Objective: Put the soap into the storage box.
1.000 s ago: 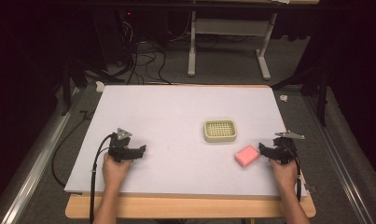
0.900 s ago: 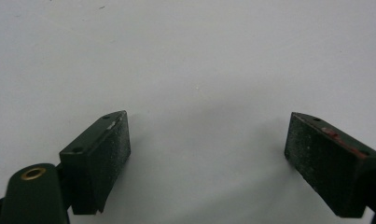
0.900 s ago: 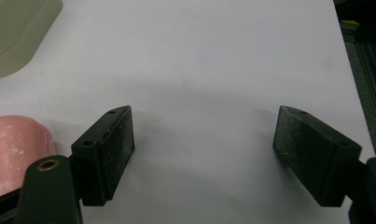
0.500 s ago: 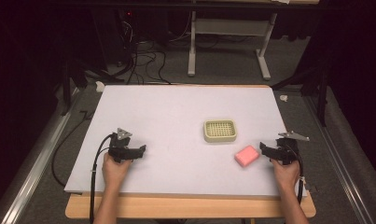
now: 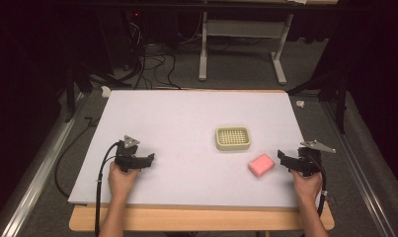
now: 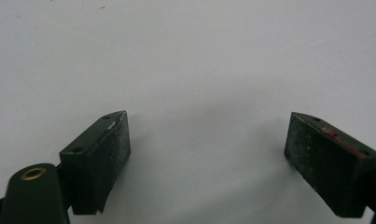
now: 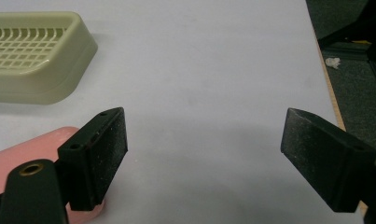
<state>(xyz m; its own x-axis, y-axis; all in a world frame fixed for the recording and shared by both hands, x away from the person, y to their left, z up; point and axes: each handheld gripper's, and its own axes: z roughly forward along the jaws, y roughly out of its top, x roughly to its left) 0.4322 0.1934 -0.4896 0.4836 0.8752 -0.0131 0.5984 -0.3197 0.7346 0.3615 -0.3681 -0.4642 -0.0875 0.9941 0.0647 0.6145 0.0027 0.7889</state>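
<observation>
White table point(image 5: 186, 123): pink soap point(image 5: 261, 164) just beside right gripper's point(image 5: 284, 160) wide-spread fingers, seemingly untouched.

My left gripper point(image 5: 148, 159) rests low on the white table point(image 5: 186, 118) at about seven o'clock, and my right gripper point(image 5: 281, 156) sits at about four o'clock, its jaws pointing toward the pink soap point(image 5: 261, 164) just beside them. The cream soap dish point(image 5: 233, 138) lies near the soap, at about eleven o'clock from it, apart from it.
</observation>
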